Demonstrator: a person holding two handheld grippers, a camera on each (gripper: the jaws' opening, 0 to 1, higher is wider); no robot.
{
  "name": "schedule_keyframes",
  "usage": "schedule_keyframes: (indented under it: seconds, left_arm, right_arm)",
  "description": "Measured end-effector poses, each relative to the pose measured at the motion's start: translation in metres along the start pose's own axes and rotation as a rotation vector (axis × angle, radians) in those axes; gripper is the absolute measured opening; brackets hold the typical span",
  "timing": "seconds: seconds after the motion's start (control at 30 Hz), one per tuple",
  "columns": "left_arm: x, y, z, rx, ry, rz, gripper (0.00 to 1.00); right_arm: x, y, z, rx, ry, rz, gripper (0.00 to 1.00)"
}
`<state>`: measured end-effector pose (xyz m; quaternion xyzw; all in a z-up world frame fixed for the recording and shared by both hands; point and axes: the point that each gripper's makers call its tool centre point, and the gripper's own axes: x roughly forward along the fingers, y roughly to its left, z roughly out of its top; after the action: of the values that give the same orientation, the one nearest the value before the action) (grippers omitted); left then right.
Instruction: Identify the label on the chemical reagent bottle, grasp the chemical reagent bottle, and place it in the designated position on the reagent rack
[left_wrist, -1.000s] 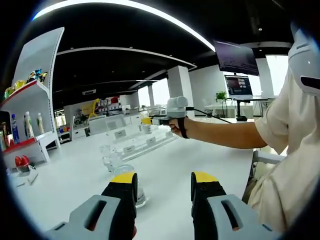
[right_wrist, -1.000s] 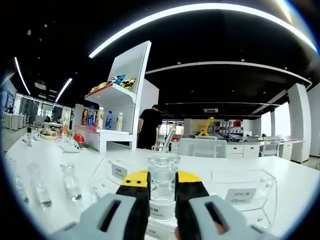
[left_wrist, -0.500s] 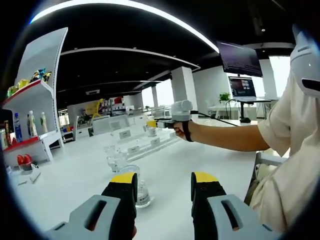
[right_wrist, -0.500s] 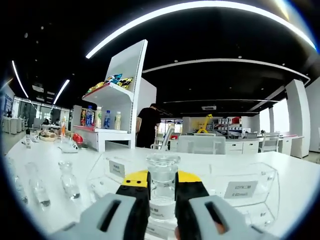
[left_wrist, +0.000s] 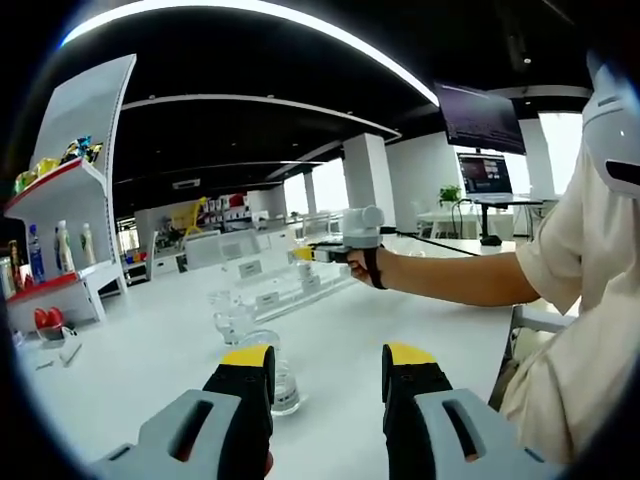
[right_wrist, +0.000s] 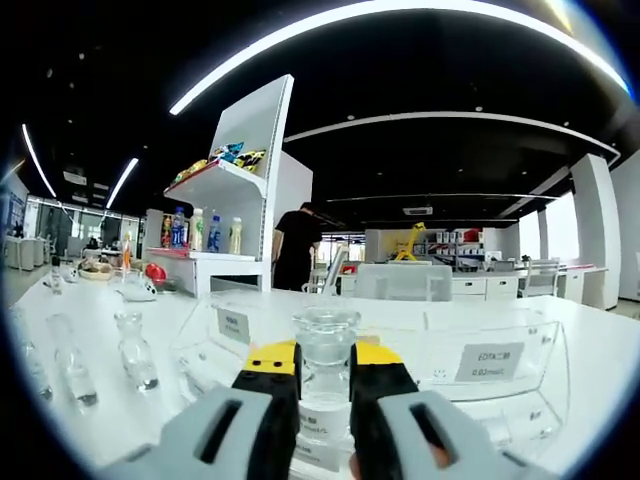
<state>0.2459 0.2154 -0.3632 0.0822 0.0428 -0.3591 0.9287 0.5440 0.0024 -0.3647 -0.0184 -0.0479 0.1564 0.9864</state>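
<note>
My right gripper (right_wrist: 323, 375) is shut on a clear glass reagent bottle (right_wrist: 325, 352) with a round stopper and a white label low on its body. It hangs right in front of the clear tiered reagent rack (right_wrist: 500, 395), whose tags (right_wrist: 486, 360) face me. In the left gripper view the right gripper (left_wrist: 345, 238) is held out by a person's arm (left_wrist: 450, 277) over the rack (left_wrist: 275, 285). My left gripper (left_wrist: 327, 375) stands open low over the white table, with a clear bottle (left_wrist: 282, 375) just beyond its left jaw.
Several more clear bottles (right_wrist: 135, 350) stand on the white table (left_wrist: 160, 360) to the left. A white shelf unit (right_wrist: 240, 190) with drink bottles rises behind, and a person in black (right_wrist: 297, 252) stands by it. Monitors (left_wrist: 482, 172) lie at the far right.
The right gripper has carried the bottle closer to the rack, whose tags now look larger. The left gripper has stayed put.
</note>
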Motion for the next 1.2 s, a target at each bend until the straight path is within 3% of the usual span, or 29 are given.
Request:
schedule_keyframes:
  seconds: [0.57,1.2]
  left_arm:
    - [0.0,0.001,0.001,-0.003,-0.007,0.003,0.44]
    - [-0.005,0.007,0.007,-0.01,-0.031,0.023,0.44]
  right_arm:
    - [0.003,-0.006,-0.015,-0.011,0.039,-0.001,0.18]
    - [0.0,0.002,-0.026,-0.013,0.075,0.023,0.18]
